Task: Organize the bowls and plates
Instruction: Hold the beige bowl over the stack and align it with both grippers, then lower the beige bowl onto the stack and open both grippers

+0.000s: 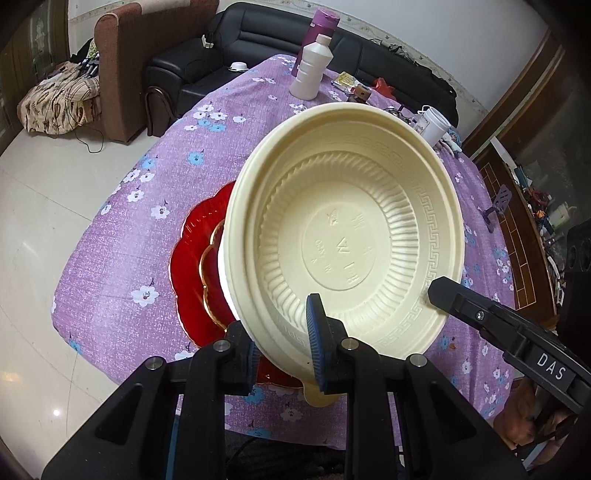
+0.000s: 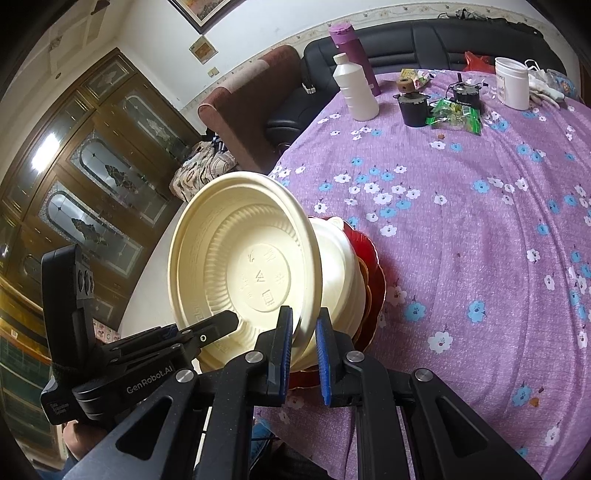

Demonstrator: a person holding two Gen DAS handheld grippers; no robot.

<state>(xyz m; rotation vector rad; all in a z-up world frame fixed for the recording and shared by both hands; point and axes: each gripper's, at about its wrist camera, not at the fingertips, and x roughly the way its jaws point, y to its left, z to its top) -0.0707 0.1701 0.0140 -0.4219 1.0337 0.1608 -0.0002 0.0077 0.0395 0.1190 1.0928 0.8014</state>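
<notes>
While both grippers hold it, a cream plastic bowl [image 1: 343, 236] hangs tilted over the near-left part of the desk [image 1: 122, 229], its mouth turned toward the cameras. Ribbed fluting rings its inner wall, a raised key-fret band runs round the broad flat rim, and moulded characters sit on the round base. Left gripper [image 1: 284, 347]: fingers closed on the bowl's near rim, one ribbed blue pad [image 1: 316, 343] inside the bowl, the other outside. Right gripper [image 2: 304, 350]: fingers closed on the rim as well, blue pads either side of the thin edge. Just behind and under the bowl sits a stack of similar cream bowls [image 2: 343, 273], resting on a glossy red plate [image 1: 192, 258] with a scalloped, gold-lined edge. A lilac cloth printed with white and blue blossoms covers the desk. At the far side stand a white plastic bottle [image 1: 308, 70], a purple flask [image 1: 317, 33] and a white tub [image 2: 511, 83]; well apart from the bowls.
</notes>
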